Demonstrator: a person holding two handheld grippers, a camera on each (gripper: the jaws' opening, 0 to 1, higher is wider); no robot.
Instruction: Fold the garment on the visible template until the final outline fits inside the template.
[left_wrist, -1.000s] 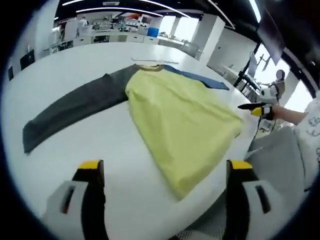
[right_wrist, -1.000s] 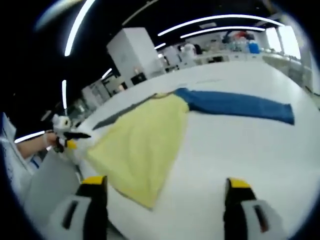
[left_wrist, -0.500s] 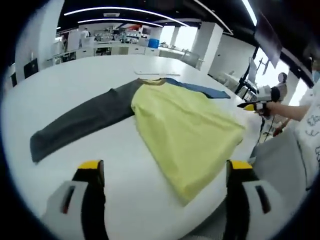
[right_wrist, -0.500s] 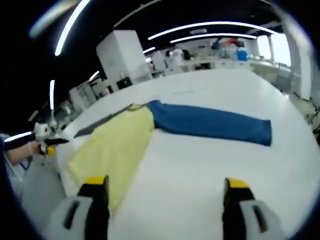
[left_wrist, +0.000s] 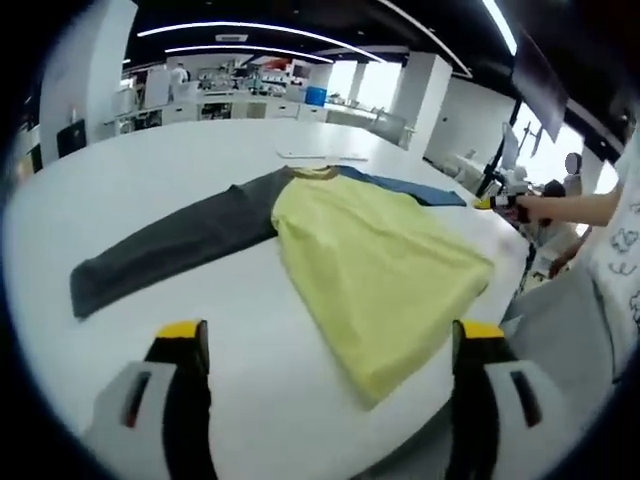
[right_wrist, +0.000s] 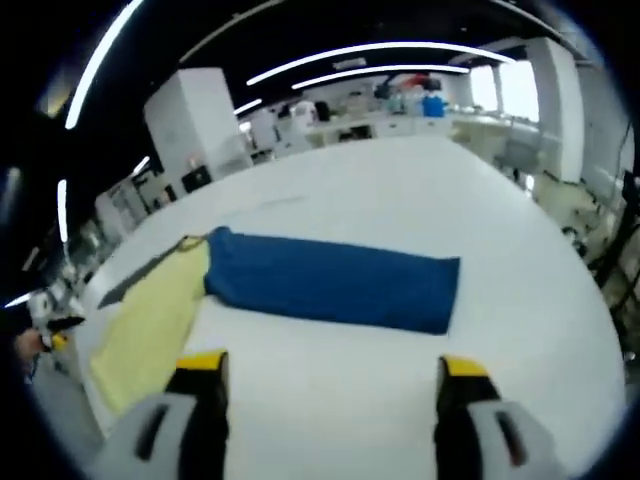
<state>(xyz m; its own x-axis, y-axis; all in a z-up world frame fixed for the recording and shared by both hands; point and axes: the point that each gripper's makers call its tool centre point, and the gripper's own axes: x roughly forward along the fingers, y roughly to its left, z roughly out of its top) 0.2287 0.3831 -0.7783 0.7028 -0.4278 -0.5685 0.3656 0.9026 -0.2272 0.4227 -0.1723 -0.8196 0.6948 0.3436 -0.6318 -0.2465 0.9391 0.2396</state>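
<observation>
The shirt (left_wrist: 375, 265) on the table (left_wrist: 200, 150) is viewed from both sides — from well back, across its hem and blue sleeve (right_wrist: 330, 282).

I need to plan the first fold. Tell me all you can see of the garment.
The garment is a long-sleeved top of soft cloth, lying flat and unfolded on the white table. Its body is pale yellow; one sleeve is dark grey, the other sleeve is blue, both spread straight outward. The collar points away from the grippers, the hem toward the table's near edge. Neither gripper touches it.
</observation>
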